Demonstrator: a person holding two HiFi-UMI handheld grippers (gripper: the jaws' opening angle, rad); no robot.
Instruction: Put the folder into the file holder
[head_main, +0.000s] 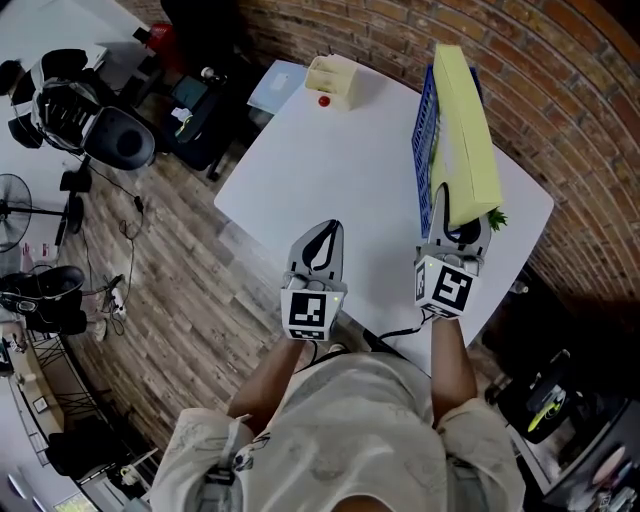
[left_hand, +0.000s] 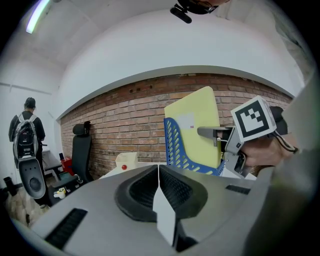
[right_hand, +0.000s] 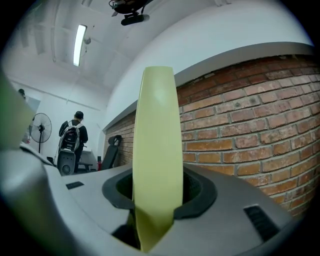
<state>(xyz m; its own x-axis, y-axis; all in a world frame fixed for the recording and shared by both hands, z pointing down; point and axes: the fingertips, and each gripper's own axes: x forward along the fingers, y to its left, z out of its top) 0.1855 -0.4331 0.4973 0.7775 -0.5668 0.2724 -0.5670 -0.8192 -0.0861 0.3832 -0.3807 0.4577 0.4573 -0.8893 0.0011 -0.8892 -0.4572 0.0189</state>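
A pale yellow folder (head_main: 465, 130) stands on edge, right beside the blue slotted file holder (head_main: 424, 150) at the right side of the white table (head_main: 340, 170). My right gripper (head_main: 455, 222) is shut on the folder's near edge. In the right gripper view the folder (right_hand: 156, 150) rises straight up between the jaws. From the left gripper view the folder (left_hand: 197, 125) has its lower part behind the holder's blue wall (left_hand: 175, 145). My left gripper (head_main: 322, 235) hovers over the table's front part, shut and empty.
A cream box with a red button (head_main: 333, 78) and a light blue sheet (head_main: 276, 86) lie at the table's far corner. A brick wall (head_main: 560, 90) runs behind the holder. An office chair (head_main: 120, 140) stands on the wooden floor to the left. A person with a backpack (left_hand: 25, 135) is far off.
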